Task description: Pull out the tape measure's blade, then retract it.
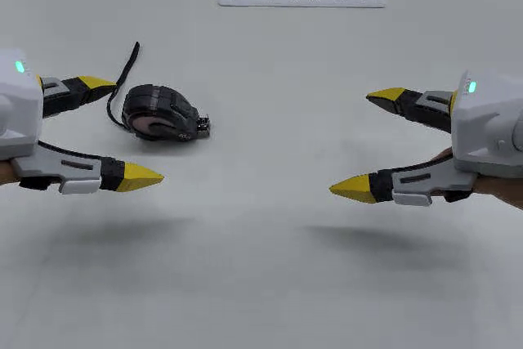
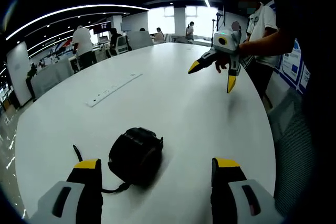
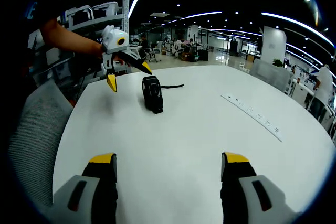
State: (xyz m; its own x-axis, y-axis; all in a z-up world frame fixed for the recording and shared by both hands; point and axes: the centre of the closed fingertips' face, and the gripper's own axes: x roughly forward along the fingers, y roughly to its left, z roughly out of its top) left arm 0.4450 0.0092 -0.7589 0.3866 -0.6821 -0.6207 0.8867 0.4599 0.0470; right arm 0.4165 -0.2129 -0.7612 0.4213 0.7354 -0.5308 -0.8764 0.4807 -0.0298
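Two grippers hang with jaws spread and empty. The left gripper (image 1: 135,129) faces the tape measure (image 1: 161,112), which lies on its side at the far left of the white table (image 1: 261,267), just ahead of the jaw tips, and the right gripper (image 1: 350,143) is well apart on the right. Pulling the blade tab (image 1: 203,127) before the case is clamped would likely drag the case, and a careless release could whip the blade back; the tab is small and dark, and no lock button can be made out.
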